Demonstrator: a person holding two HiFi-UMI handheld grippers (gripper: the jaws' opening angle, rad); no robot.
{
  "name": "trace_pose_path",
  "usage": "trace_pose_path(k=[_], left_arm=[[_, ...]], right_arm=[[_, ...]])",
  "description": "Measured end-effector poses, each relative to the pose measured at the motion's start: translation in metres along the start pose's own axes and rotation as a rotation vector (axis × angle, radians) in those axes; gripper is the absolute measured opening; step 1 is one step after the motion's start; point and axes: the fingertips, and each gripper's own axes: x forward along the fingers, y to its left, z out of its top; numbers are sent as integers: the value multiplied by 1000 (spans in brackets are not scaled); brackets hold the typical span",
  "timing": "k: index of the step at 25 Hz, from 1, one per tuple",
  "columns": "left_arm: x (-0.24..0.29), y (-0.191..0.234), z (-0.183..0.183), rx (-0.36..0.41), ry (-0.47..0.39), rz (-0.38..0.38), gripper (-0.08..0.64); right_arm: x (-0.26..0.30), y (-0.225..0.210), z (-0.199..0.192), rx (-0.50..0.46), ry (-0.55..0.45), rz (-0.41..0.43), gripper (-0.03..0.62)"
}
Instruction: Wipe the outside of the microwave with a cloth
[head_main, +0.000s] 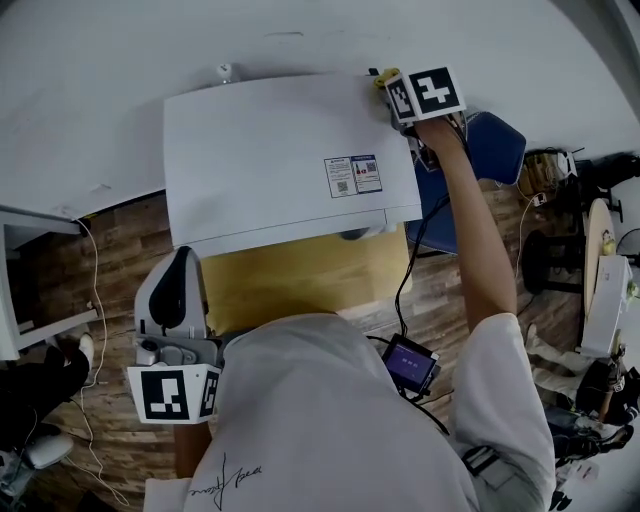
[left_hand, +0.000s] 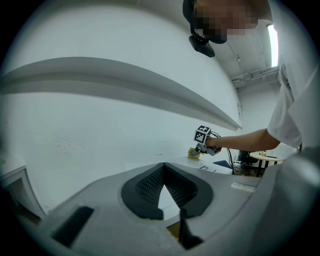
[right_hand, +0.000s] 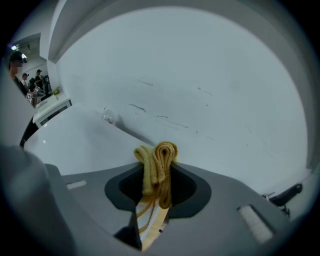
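Sticker (head_main: 354, 175) on microwave (head_main: 262, 140): print, perhaps QR codes, too small to read.

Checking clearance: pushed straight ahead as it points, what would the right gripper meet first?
Likely the white wall behind the microwave; the yellow cloth held by the right gripper would touch first. Depth unclear.

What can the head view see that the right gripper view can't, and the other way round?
Only the head view shows the left gripper, the sticker on the microwave and a small lit screen. Only the right gripper view shows the right gripper close up, its jaws shut on the folded yellow cloth. Both show the microwave's white top and the wall behind it.
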Motion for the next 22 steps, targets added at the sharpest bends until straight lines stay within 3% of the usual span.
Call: trace_pose_path(k=[12, 17, 22], left_arm=[[-4, 10, -5, -15, -6, 7, -6], [-6, 6, -5, 30, -3, -16, -6], [-5, 3, -6, 26, 6, -23, -5]], right_arm=[[5, 36, 19, 18, -20, 39, 117], [6, 52, 28, 1, -21, 55, 117], [8, 71, 36, -14, -25, 86, 117]])
